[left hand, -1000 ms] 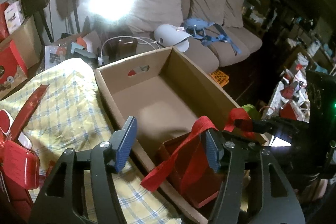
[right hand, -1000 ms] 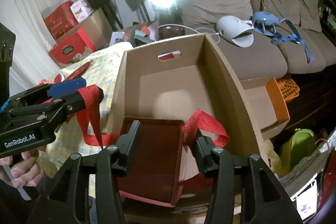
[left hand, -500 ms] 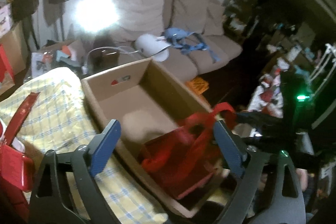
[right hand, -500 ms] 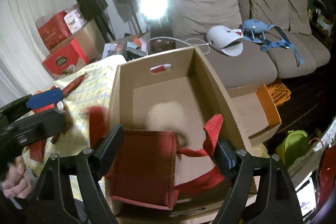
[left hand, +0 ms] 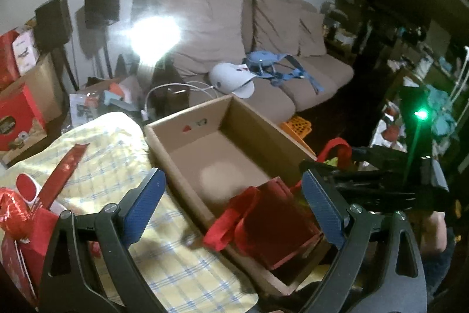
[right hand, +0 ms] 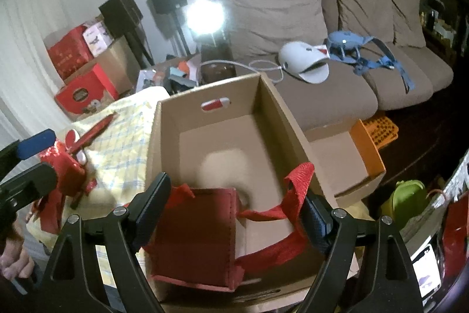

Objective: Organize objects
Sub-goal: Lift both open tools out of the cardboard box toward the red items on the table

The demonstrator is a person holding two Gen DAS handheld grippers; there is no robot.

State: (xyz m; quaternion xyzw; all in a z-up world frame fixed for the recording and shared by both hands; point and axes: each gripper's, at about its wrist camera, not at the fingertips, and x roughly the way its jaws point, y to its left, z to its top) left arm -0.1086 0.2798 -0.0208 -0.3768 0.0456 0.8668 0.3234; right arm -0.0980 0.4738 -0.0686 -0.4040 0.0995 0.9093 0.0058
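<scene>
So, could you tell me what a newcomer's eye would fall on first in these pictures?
Probably the glaring lamp beside the beige sofa. Next, the open cardboard box on the checked yellow cloth, with a red bag lying at its near end, straps loose. The left gripper and right gripper hang over it, jaws just opened wide, pressing on nothing.
</scene>
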